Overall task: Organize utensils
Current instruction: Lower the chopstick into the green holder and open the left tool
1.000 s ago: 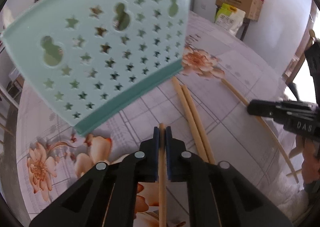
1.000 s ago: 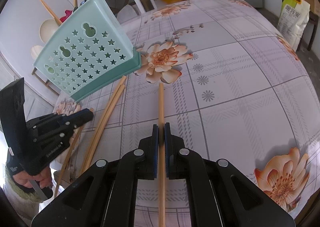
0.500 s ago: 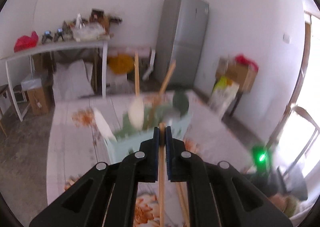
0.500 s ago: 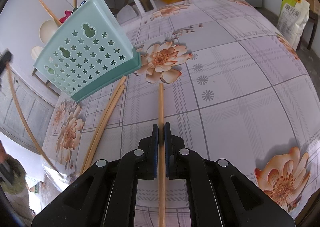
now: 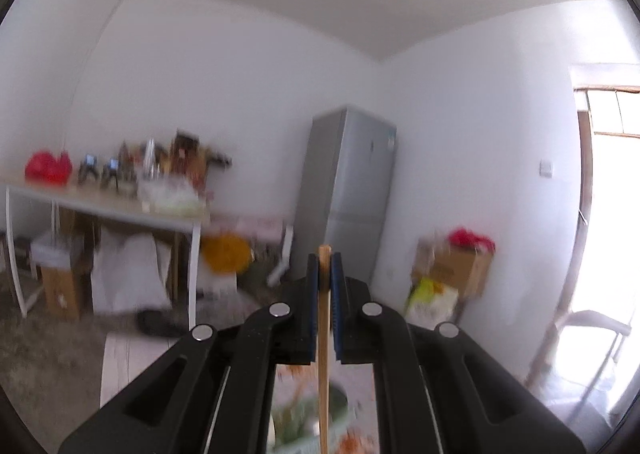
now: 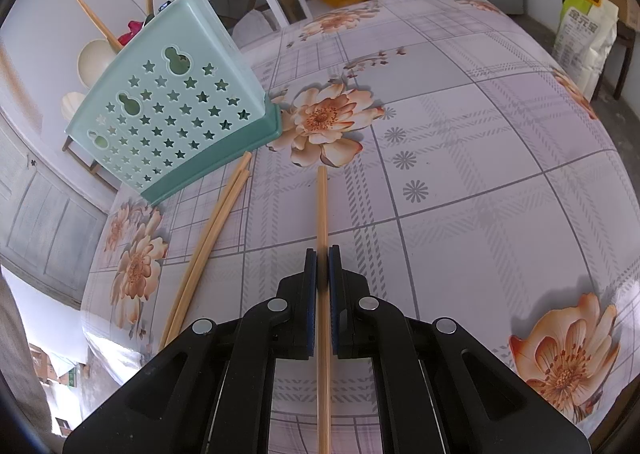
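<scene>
My left gripper (image 5: 324, 260) is shut on a wooden chopstick (image 5: 323, 358) and is raised high, facing the room; the blurred holder rim and utensils show below it. My right gripper (image 6: 322, 254) is shut on another wooden chopstick (image 6: 321, 205) that runs forward over the floral tablecloth. The teal utensil holder (image 6: 172, 125) with star cut-outs stands at the left of the right wrist view, holding chopsticks, spoons and a knife. Two loose chopsticks (image 6: 208, 242) lie on the table beside its base.
The floral tablecloth (image 6: 460, 157) covers the table. A fridge (image 5: 352, 189), a cluttered white side table (image 5: 108, 205) and cardboard boxes (image 5: 456, 270) stand beyond. A rice bag (image 6: 584, 33) stands past the table's far right edge.
My left gripper has lifted and tilted up with its chopstick, from low by the holder to well above it, and has left the right wrist view. The right gripper has not moved.
</scene>
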The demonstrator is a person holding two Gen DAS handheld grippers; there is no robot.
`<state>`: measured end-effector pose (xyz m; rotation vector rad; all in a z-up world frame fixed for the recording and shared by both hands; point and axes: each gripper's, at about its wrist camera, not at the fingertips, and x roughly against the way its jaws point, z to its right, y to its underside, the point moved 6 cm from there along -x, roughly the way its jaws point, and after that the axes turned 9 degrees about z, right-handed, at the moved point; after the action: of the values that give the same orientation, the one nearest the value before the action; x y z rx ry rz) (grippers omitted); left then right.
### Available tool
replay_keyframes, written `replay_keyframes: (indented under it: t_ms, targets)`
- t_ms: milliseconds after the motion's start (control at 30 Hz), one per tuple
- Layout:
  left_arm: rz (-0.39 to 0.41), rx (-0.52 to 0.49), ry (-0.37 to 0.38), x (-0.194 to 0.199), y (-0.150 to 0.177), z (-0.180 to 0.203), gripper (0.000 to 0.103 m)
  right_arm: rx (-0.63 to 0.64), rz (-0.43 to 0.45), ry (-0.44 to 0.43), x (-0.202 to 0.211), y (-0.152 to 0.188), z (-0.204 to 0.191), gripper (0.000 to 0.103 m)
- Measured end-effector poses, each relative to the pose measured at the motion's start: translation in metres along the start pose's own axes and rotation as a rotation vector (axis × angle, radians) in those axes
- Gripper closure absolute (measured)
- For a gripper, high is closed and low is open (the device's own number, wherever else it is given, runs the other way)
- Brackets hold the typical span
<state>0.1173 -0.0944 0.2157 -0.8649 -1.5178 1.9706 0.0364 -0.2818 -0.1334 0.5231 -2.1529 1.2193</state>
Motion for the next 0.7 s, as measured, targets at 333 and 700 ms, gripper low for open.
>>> replay_keyframes:
  t_ms: [333,700]
  targets:
    - [0.029,-0.028,-0.123,-0.05,0.047,-0.029,0.098,-0.005,0.001,-0.006,0.0,0.0,0.001,0.099]
    - [-0.111,0.015,-0.15,-0.033,0.109,-0.039,0.076,-0.002,-0.003,-0.001,0.001,0.001,0.0,0.099]
